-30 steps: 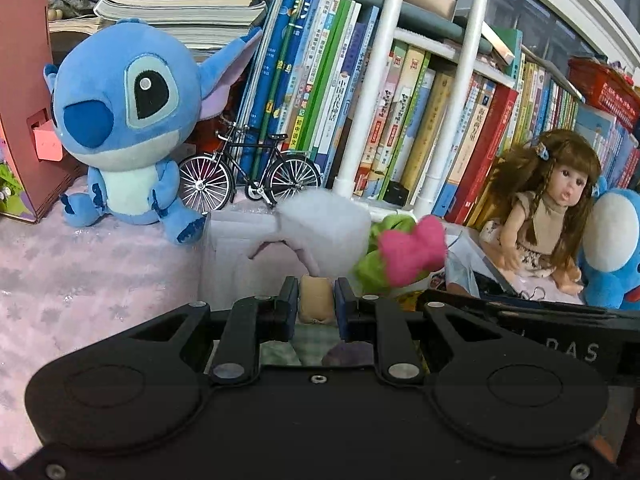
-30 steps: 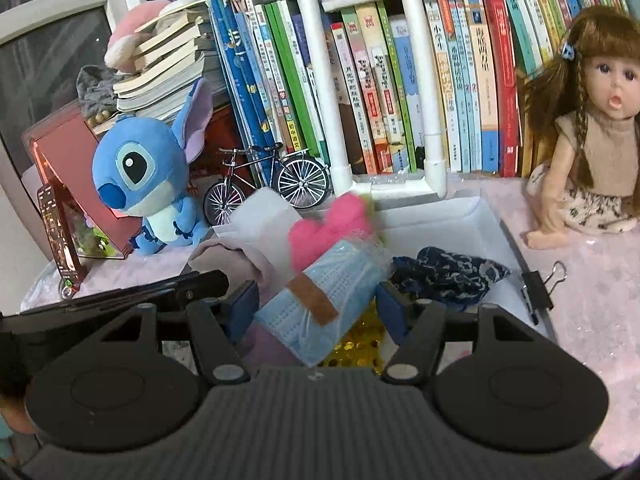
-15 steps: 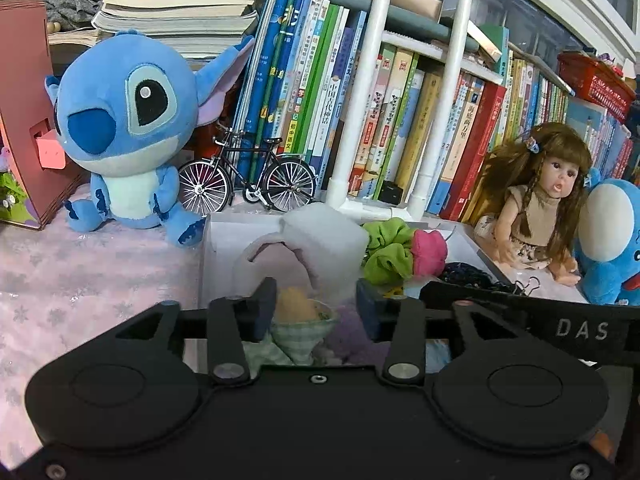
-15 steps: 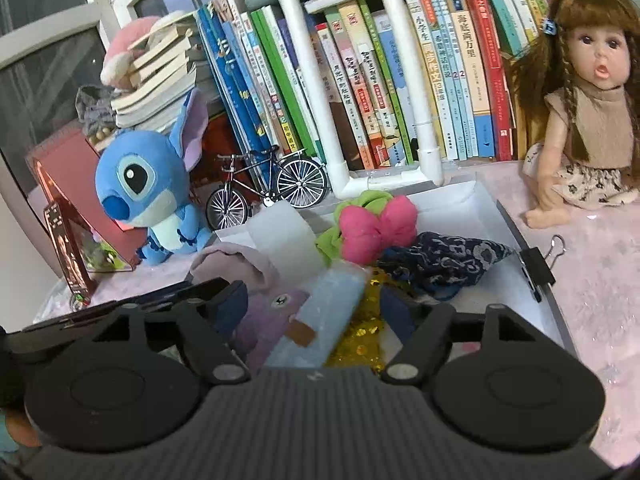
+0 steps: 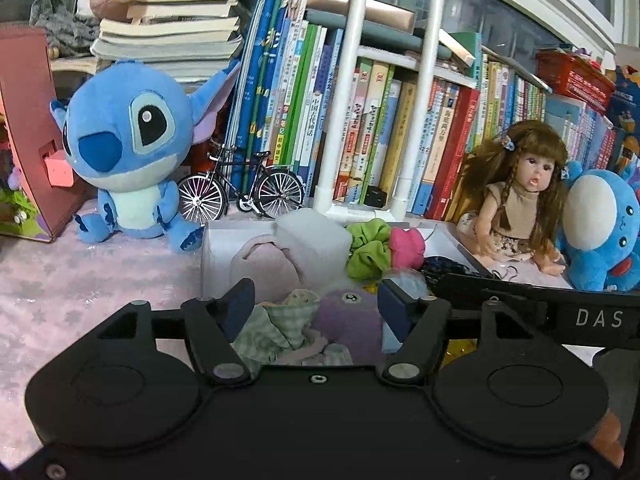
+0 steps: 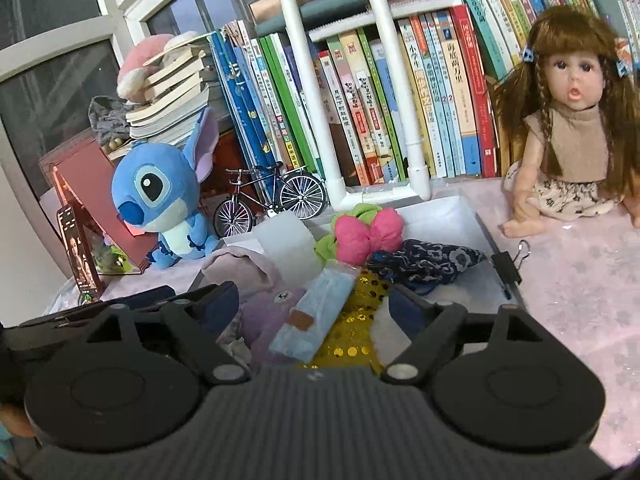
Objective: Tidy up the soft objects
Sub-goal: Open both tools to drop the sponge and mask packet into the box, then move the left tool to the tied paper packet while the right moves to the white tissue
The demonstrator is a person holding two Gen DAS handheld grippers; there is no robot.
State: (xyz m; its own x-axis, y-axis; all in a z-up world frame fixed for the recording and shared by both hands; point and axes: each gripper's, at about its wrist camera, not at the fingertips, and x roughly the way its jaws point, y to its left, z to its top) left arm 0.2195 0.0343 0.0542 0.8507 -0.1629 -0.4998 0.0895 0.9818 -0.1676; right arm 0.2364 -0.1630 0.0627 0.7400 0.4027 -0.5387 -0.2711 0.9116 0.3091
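Left wrist view looks over the left gripper [image 5: 316, 300], its jaws spread wide with nothing between them, hanging above a white tray [image 5: 208, 248] heaped with soft things. From where I stand I count one green checked cloth [image 5: 276, 324] and one purple plush [image 5: 344, 316] nearest the fingers, one pale pink pouch [image 5: 264, 264], one white foam block [image 5: 312, 236], one green scrunchie [image 5: 368, 248] and one pink bow [image 5: 406, 242] farther back.

Right wrist view shows the right gripper [image 6: 316, 304] likewise with its jaws wide apart, gripping nothing. Below it lies one packaged blue face mask [image 6: 316, 312] across the purple plush and one gold sequin cloth [image 6: 356, 328]; one dark blue patterned cloth [image 6: 424, 264] sits to the right, all inside the tray. One binder clip [image 6: 510, 264] grips the tray's right rim.

Around the tray: one Stitch plush [image 5: 128, 160] far left, one model bicycle [image 5: 240, 196], one doll [image 5: 520, 200] on the right, and one blue plush [image 5: 604, 224] cut off at the frame's edge. The tray's near end is hidden by the grippers. Book spines [image 6: 360, 96] are too small to read.
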